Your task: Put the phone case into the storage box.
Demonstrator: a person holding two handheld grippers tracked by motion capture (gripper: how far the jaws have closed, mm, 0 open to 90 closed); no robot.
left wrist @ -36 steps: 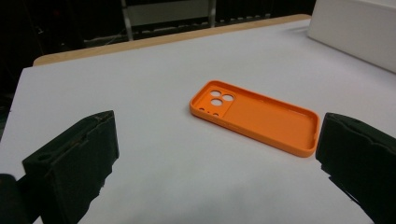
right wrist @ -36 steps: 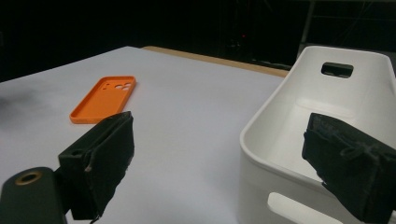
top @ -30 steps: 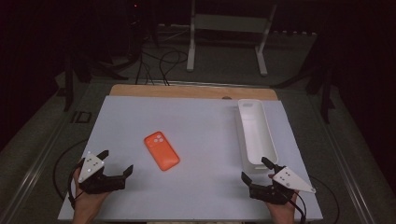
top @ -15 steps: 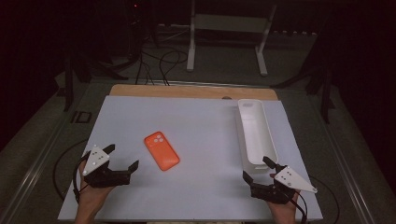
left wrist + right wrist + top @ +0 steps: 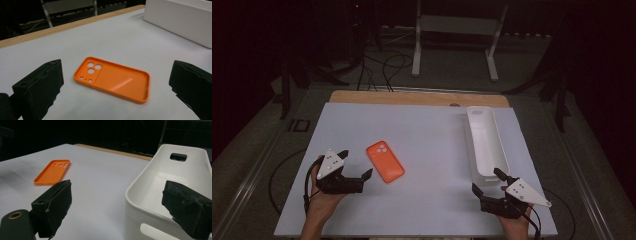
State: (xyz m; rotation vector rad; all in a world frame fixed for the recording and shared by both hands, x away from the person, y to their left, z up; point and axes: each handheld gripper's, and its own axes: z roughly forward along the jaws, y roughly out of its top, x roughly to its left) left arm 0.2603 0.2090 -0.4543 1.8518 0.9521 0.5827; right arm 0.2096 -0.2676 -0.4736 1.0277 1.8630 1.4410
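Since the earlier frame, the left claw (image 5: 358,164) has been brought closer to the case (image 5: 385,161), its jaws spread wide and empty. Right of the case, by the bin (image 5: 486,141), the right claw (image 5: 486,181) is held open and empty.

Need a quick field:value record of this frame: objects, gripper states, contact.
surface: white sheet over a wooden tabletop
phone case: orange phone case, lying flat, open side up, camera cutouts toward the far edge
bin: long white bin, nothing seen inside, on the right side of the sheet
left gripper: left gripper, open, jaws aimed at the phone case, not touching it
right gripper: right gripper, open, at the near end of the bin, holding nothing
contact: none
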